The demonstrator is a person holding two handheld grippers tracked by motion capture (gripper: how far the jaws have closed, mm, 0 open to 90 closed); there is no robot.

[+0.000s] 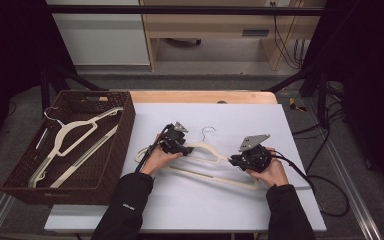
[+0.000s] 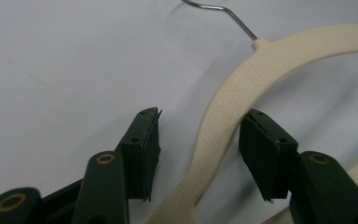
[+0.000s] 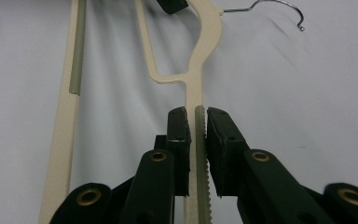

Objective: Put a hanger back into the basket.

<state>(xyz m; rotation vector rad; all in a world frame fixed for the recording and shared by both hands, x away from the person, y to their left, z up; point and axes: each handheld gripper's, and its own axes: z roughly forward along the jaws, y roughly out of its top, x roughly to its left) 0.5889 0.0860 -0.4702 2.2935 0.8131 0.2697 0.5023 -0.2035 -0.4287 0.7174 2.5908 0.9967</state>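
basket (image 1: 15,175): dark brown woven, rectangular, well left of both tongs; cream hangers inside
left gripper (image 1: 176,144): jaws about half open around the hanger's left shoulder arm; one pad close against the arm's edge, the other clear of it, no grip
hanger (image 1: 207,149): cream plastic, fine woven-look texture, curved shoulders, straight bottom bar, thin bent wire hook (image 2: 223,14); lies flat on the board, spanning from left tongs to right tongs
grip strip (image 3: 200,154): grey-green, ribbed, sawtooth edge, runs along the hanger arm between the right pads
right gripper (image 1: 250,159): black jaws clamped tight on the right shoulder arm, pads (image 3: 179,135) pressing the ribbed strip
board (image 1: 280,125): pale grey, matte, smooth, under both tongs
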